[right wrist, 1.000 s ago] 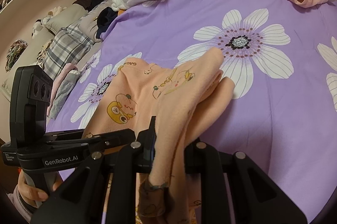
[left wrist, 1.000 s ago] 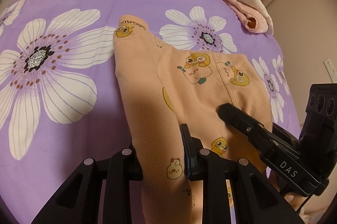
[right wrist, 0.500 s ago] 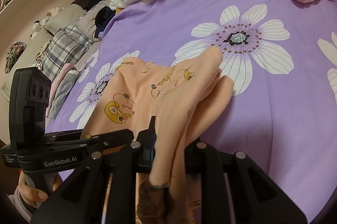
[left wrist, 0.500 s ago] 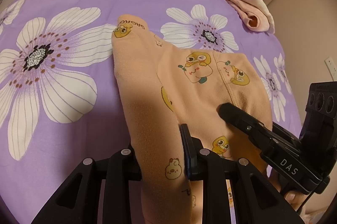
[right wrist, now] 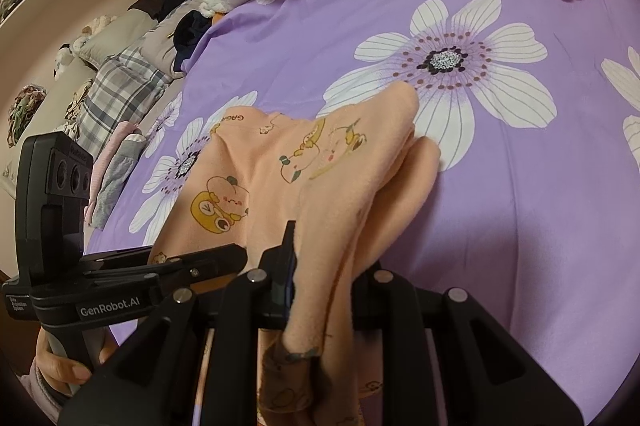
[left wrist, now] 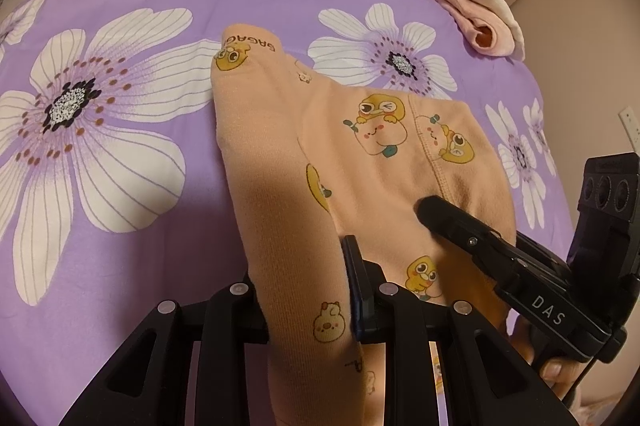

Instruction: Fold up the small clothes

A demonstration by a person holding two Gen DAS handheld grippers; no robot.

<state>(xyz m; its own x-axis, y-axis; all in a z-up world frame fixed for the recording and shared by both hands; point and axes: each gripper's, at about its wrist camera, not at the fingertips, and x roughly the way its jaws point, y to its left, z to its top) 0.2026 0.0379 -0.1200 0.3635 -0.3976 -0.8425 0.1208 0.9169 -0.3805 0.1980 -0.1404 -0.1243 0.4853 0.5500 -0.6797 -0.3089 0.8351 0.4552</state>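
Nothing has shifted — peach cartoon-print garment (left wrist: pixel 360 154) hangs pinched, part-folded.

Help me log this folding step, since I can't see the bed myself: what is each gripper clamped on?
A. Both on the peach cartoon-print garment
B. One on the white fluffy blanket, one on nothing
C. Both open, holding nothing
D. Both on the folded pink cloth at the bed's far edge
A: peach garment fabric runs between the fingers of the left gripper and of the right gripper.
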